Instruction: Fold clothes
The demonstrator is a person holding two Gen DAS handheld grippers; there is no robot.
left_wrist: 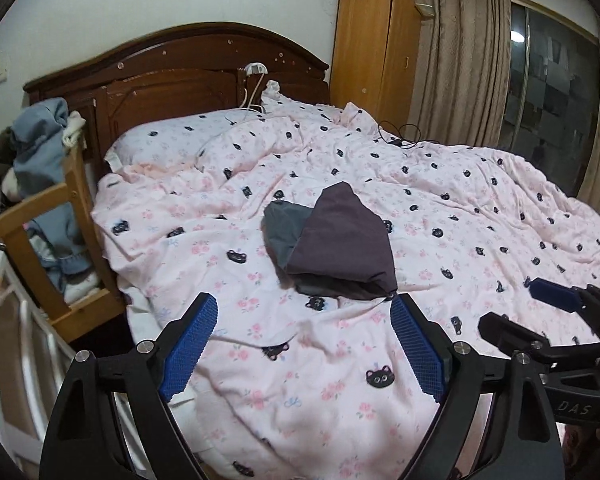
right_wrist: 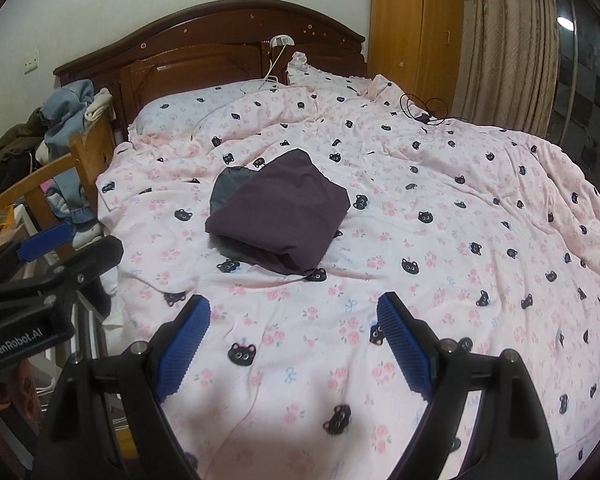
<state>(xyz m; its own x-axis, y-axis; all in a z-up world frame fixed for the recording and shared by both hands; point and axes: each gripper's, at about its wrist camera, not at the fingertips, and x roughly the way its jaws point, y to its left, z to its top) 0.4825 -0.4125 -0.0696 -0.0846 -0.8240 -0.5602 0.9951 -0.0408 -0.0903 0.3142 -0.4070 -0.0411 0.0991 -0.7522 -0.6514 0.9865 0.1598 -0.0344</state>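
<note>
**Folded dark garment lies on the quilt, both grippers empty above it**

Left wrist view: the left gripper fills the lower part of the frame, its two blue-padded fingers spread wide with only the quilt showing between them. The left gripper's jaws hold nothing. Just above the gap, in the middle of the frame, lies the folded purple garment, with a grey garment showing from under its left edge. A thin drawstring end at the purple garment's lower right corner comes close to the tip of the right-hand finger; whether it touches cannot be told. Both pieces rest on the pink cat-print quilt that covers the bed. The right gripper enters from the lower right edge, one blue pad visible, above the quilt. At the upper left stands the dark wooden headboard; at the left edge, a wooden chair is draped with blue clothes.

Right wrist view: the right gripper sits low in the frame, fingers wide apart and empty, quilt between them. The purple garment lies in the centre, clear of the fingertips, the grey garment peeking out at its upper left. The left gripper shows at the left edge. The headboard spans the top, with a wooden wardrobe at the upper right.
</note>
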